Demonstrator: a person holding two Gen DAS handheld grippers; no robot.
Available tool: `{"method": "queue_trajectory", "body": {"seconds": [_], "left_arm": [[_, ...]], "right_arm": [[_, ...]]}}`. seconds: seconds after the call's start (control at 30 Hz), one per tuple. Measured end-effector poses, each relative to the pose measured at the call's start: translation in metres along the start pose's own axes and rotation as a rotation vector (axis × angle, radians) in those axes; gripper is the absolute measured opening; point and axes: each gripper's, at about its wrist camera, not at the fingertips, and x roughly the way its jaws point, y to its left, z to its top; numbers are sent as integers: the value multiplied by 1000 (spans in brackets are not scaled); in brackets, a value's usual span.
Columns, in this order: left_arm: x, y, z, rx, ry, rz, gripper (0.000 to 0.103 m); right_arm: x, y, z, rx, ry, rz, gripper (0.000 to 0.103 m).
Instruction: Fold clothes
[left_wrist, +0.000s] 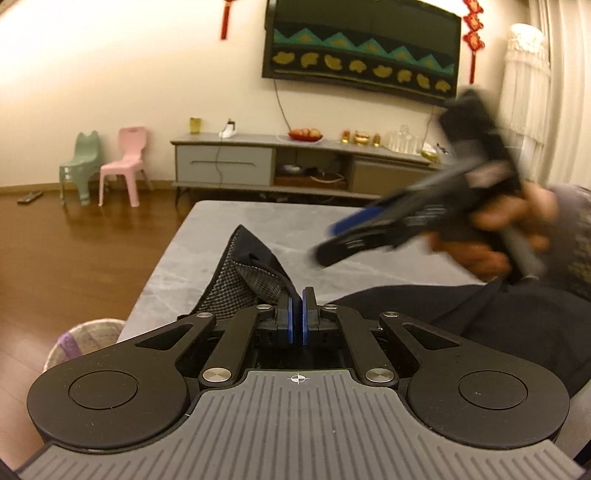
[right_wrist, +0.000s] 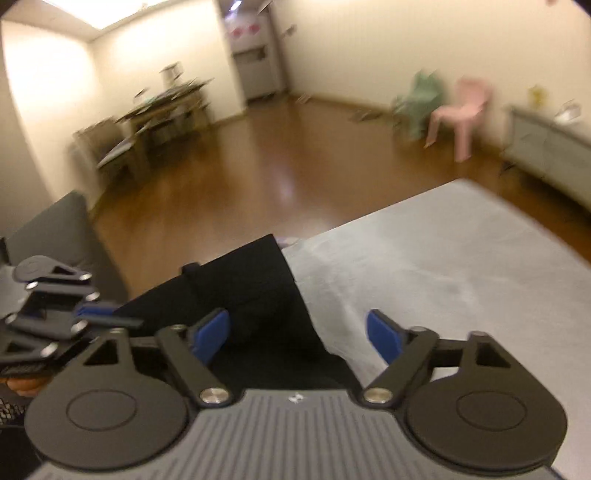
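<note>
A dark garment (left_wrist: 255, 273) with a grey mesh lining lies on the grey marble table (left_wrist: 221, 221), one corner raised. My left gripper (left_wrist: 302, 314) is shut, and the garment's edge runs in between its blue pads. The rest of the black cloth spreads to the right (left_wrist: 480, 317). In the left wrist view, my right gripper (left_wrist: 332, 240) hangs blurred above the table, held by a hand (left_wrist: 491, 240). In the right wrist view, the right gripper (right_wrist: 297, 334) stands open over the black garment (right_wrist: 243, 288) with nothing between its pads. The left gripper (right_wrist: 96, 310) pinches the cloth at far left.
A woven basket (left_wrist: 85, 339) stands on the wood floor by the table's left edge. Behind the table are a grey TV cabinet (left_wrist: 295, 162), a pink chair (left_wrist: 125, 166) and a green chair (left_wrist: 79, 162). A dark sofa (right_wrist: 55, 229) sits at the left.
</note>
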Motion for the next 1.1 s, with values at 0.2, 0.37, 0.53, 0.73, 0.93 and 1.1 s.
{"method": "queue_trajectory", "body": {"seconds": [0.2, 0.37, 0.53, 0.73, 0.93, 1.1], "left_arm": [[-12, 20, -5, -2, -22, -4, 0], [-13, 39, -4, -59, -27, 37, 0], [-13, 53, 8, -146, -88, 20, 0], [27, 83, 34, -390, -116, 46, 0], [125, 121, 38, -644, -30, 197, 9], [127, 122, 33, -522, 16, 235, 21]], "right_arm": [[73, -33, 19, 7, 211, 258, 64], [45, -16, 36, -112, 141, 321, 1], [-17, -17, 66, -185, -39, 334, 1], [-39, -44, 88, -173, -168, 112, 1], [-1, -82, 71, -53, -58, -530, 24], [-85, -93, -3, 33, -99, -549, 47]]}}
